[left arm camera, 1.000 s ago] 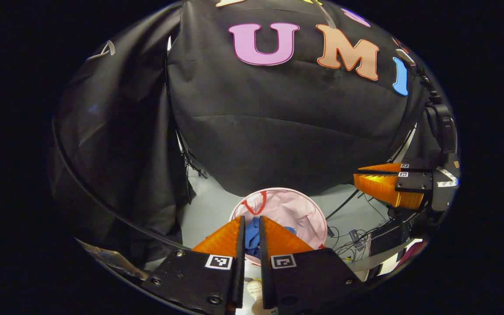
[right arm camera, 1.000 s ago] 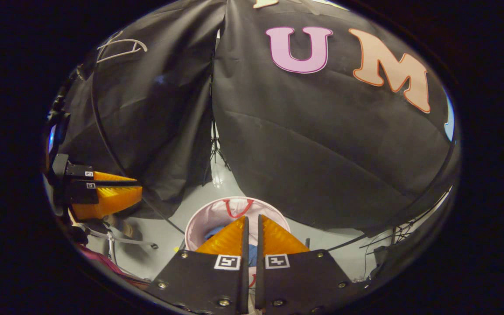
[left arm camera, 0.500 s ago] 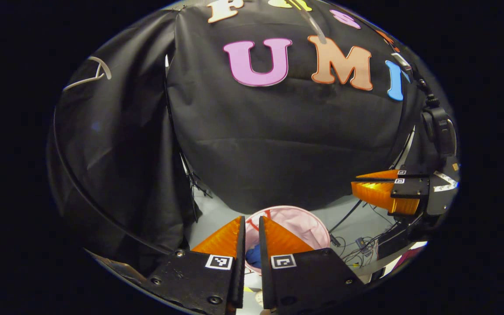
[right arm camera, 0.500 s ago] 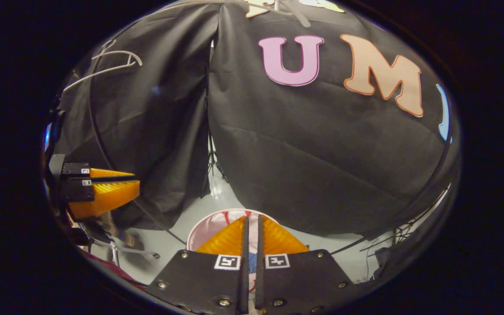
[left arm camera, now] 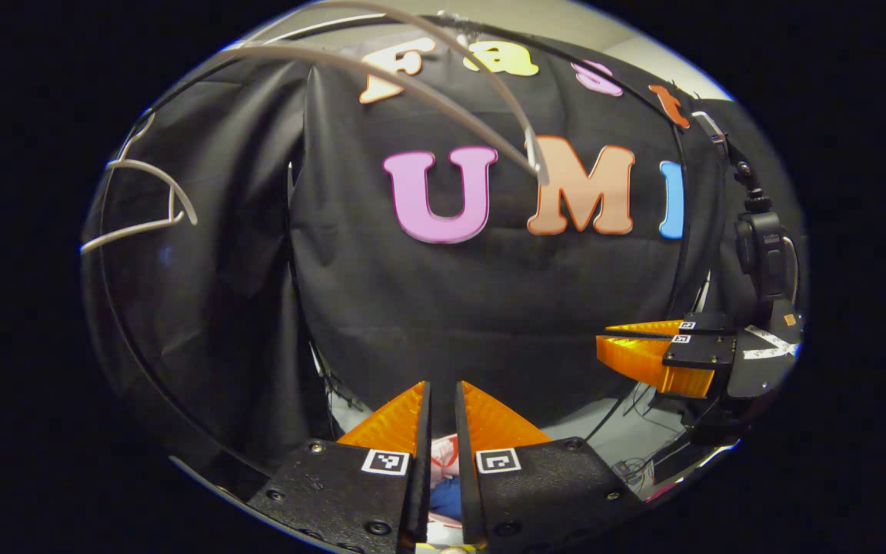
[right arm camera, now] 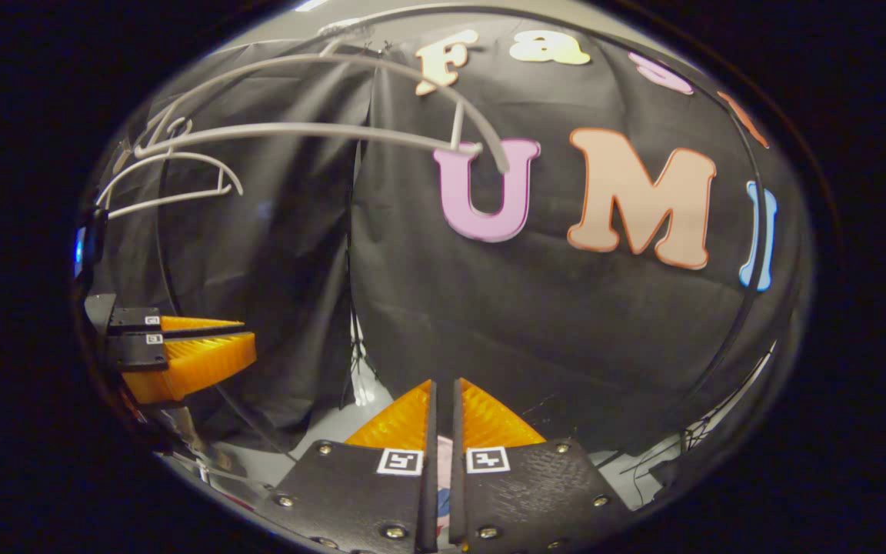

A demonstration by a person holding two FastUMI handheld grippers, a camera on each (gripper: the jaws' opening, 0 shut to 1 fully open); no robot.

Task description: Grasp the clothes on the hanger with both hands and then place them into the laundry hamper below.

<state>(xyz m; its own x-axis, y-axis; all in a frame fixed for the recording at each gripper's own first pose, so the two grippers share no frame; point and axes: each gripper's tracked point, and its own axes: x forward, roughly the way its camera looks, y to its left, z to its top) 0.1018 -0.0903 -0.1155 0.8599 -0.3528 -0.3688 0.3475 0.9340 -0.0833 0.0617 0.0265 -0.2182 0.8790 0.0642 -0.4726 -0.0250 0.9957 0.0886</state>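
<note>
The left hand-held gripper [left arm camera: 441,400] has its orange fingers nearly closed, a narrow gap between them and nothing held. Low through that gap show a pink laundry hamper [left arm camera: 444,454] and blue clothes [left arm camera: 447,496] inside it. The right hand-held gripper [right arm camera: 444,396] is likewise almost closed and empty, a sliver of the hamper showing between its fingers. A bare grey hanger [right arm camera: 297,131] hangs above both, a second hanger [left arm camera: 139,208] farther left.
</note>
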